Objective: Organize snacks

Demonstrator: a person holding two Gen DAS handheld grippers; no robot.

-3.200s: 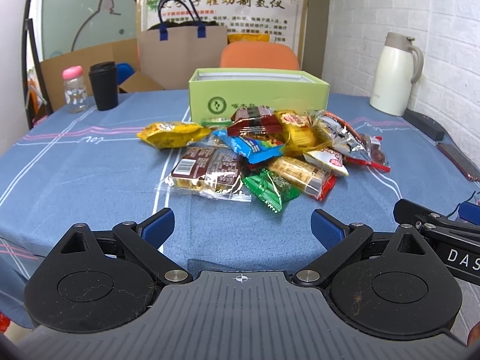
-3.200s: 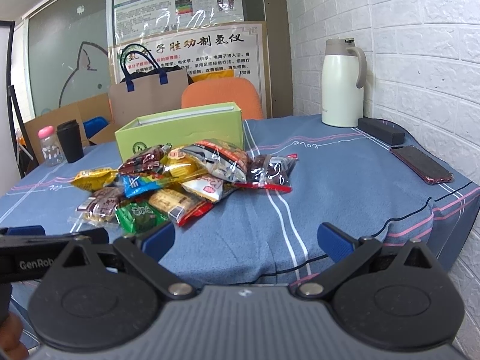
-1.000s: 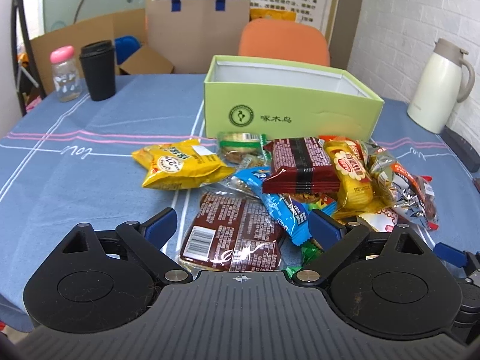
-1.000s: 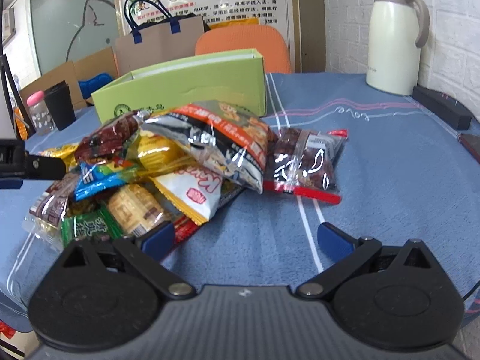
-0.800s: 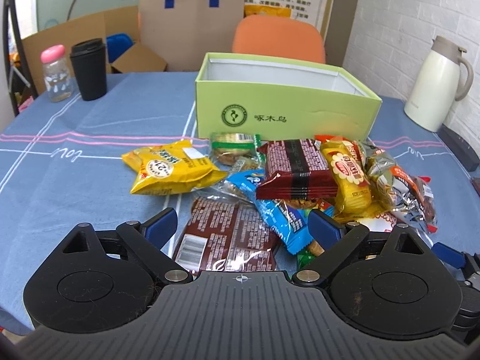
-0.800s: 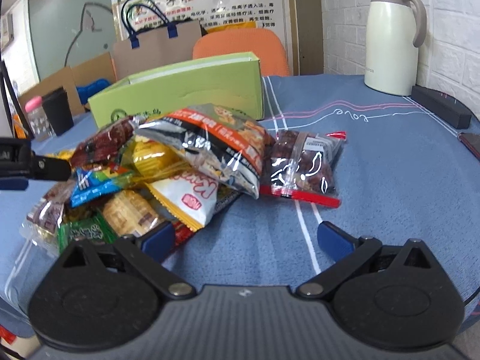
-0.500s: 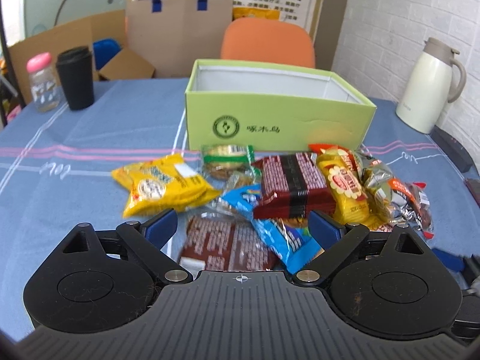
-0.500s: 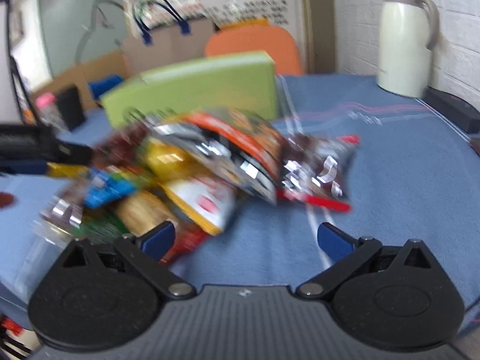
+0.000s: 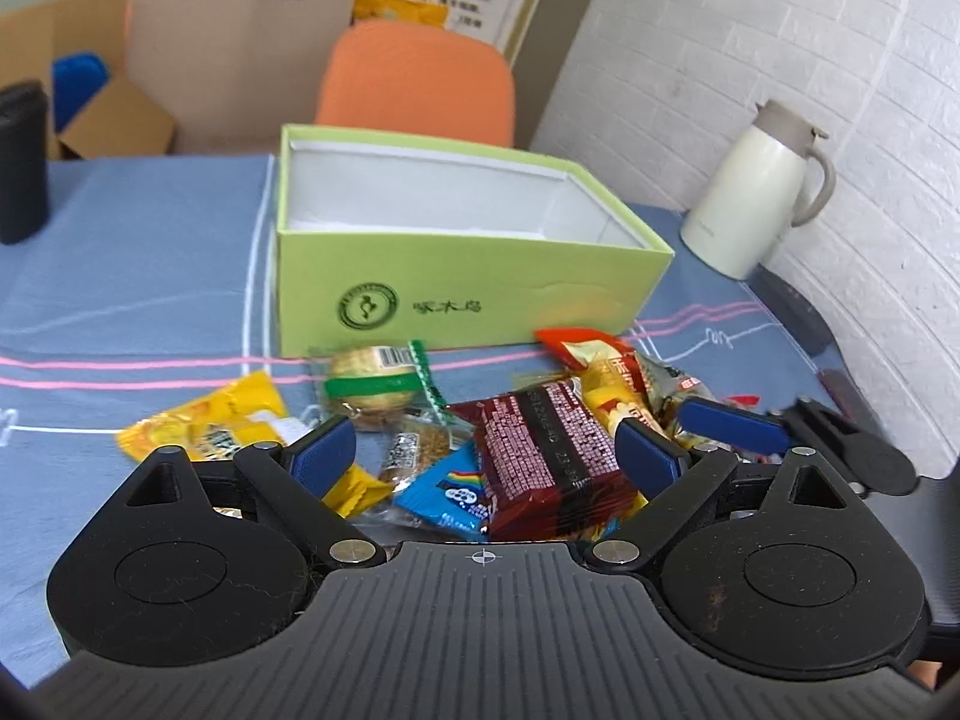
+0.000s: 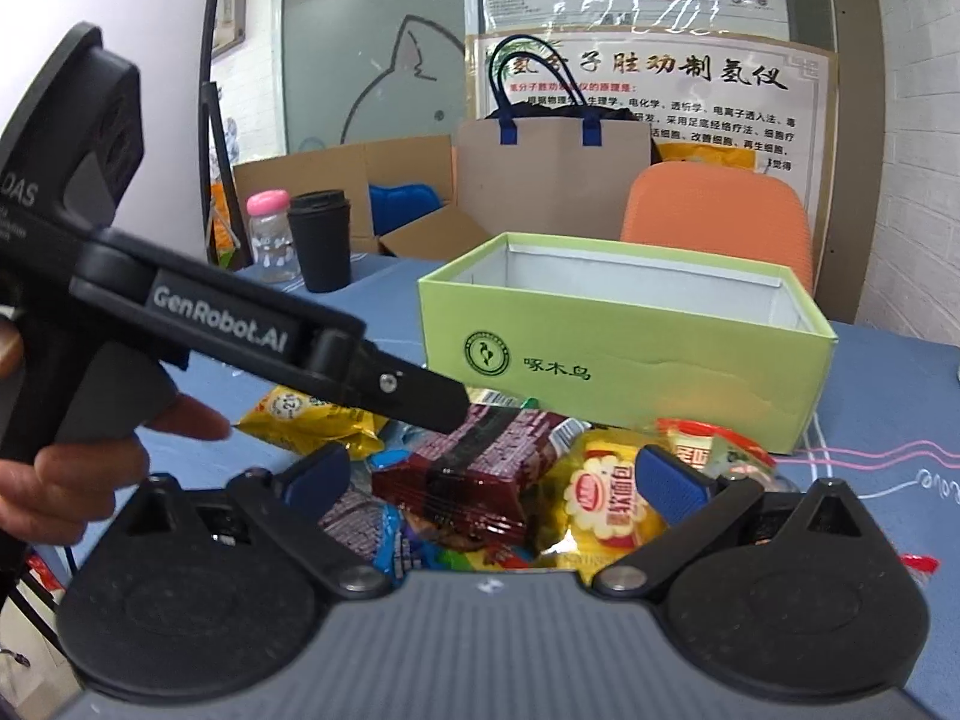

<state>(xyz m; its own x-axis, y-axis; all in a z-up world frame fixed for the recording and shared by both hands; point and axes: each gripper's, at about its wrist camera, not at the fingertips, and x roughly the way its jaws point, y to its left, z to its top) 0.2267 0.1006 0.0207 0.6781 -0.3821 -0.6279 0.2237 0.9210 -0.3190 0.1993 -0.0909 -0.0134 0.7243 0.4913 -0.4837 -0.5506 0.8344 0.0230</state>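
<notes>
Left tool hovered with jaws wide, closing slightly, straddling the dark-red foil snack pack without pinching; right tool gaped empty above it. Pack topped the heap before the open lime-green cardboard box, mid-surface. Step: approach. Next: descend, clamp.

The black cup is cut by the left edge.

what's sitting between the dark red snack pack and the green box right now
In the left wrist view, only bare blue tablecloth separates the dark red snack pack from the green box.
</notes>
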